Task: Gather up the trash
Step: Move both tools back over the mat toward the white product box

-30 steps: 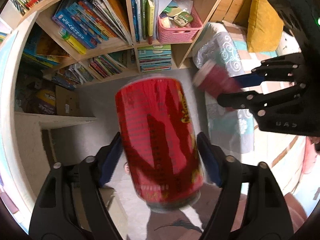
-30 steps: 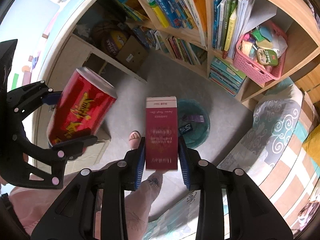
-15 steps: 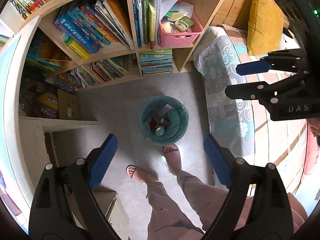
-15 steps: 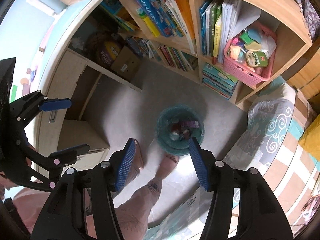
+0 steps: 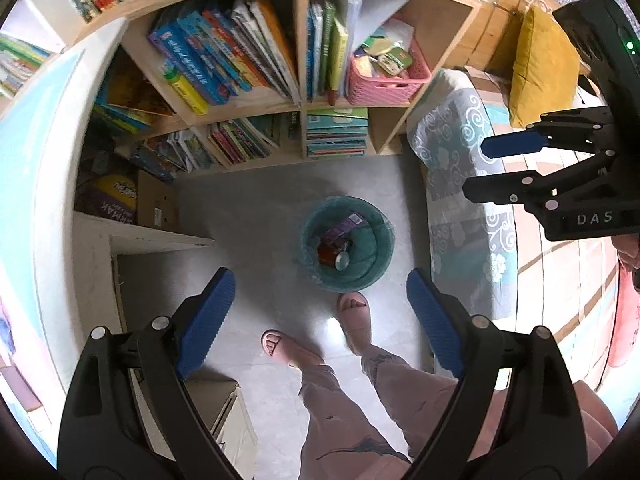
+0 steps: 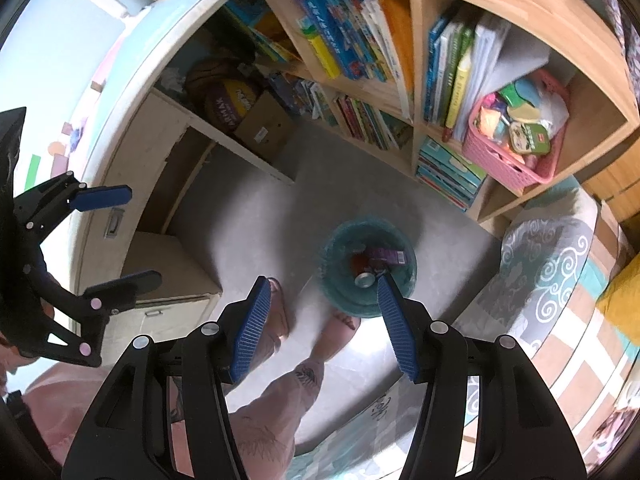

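A teal-lined trash bin (image 5: 380, 240) stands on the grey floor far below both grippers. Inside it lie a red drink can (image 5: 326, 254) and a dark purple carton (image 5: 344, 226); the right wrist view shows the bin (image 6: 340, 300), the can (image 6: 362, 278) and the carton (image 6: 386, 256) too. My left gripper (image 5: 320, 280) points down over the bin, open wide and empty. My right gripper (image 6: 322, 282) also points down beside the bin, open with nothing between its pads. Each shows in the other's view: the right gripper (image 5: 478, 170) at the right edge, the left gripper (image 6: 142, 236) at the left edge.
A wooden bookshelf (image 5: 300, 104) full of books stands behind the bin, with a pink basket (image 5: 386, 80) in one cell. A grey patterned cover (image 5: 460, 184) and a yellow cushion (image 5: 540, 76) lie to the right. A person's sandalled feet (image 5: 354, 318) stand against the bin; a white cabinet (image 5: 160, 236) is at left.
A second ago my left gripper held the red can and my right held the carton. Both jaws have opened, and can and carton now lie in the bin.
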Demonstrator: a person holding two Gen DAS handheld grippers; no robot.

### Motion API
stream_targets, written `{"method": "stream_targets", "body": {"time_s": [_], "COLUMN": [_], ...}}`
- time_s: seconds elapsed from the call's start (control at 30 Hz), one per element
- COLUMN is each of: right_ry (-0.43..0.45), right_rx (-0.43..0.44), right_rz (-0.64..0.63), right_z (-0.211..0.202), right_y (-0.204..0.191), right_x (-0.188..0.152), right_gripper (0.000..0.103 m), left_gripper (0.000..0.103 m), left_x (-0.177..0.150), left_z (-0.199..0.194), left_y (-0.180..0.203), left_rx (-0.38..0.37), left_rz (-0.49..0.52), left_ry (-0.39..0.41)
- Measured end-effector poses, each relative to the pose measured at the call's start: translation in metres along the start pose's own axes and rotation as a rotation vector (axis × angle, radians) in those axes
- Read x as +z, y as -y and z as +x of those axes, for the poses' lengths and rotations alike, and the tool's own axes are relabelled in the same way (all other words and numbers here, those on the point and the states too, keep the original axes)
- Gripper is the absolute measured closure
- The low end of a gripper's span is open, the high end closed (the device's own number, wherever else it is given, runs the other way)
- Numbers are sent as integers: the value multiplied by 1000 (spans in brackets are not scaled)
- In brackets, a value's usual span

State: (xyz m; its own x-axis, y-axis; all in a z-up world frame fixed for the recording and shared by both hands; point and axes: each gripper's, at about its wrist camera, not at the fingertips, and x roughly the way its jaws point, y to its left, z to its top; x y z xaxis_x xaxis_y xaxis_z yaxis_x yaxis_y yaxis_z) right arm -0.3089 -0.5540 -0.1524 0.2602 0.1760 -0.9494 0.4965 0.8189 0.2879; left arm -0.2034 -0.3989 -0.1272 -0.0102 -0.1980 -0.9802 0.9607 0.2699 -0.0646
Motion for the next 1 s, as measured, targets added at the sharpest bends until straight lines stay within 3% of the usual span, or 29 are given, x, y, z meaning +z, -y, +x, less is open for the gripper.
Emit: {"method": "stream_targets", "body": {"time_s": [0.47,1.0], "right_ry": [33,29], "right_rx": [30,87], "right_rz": [-157,-426], "right_z": [-5,13], "right_y": [-73,-214], "right_x": [29,79], "right_gripper": [41,39], "left_gripper": [18,15], "left_x": [-45,-154], "left_z": [-43,-95], "left_y": [-61,-181], "left_rx": [70,210], "left_rz": [-125,-414], "left_ry": [65,117]}}
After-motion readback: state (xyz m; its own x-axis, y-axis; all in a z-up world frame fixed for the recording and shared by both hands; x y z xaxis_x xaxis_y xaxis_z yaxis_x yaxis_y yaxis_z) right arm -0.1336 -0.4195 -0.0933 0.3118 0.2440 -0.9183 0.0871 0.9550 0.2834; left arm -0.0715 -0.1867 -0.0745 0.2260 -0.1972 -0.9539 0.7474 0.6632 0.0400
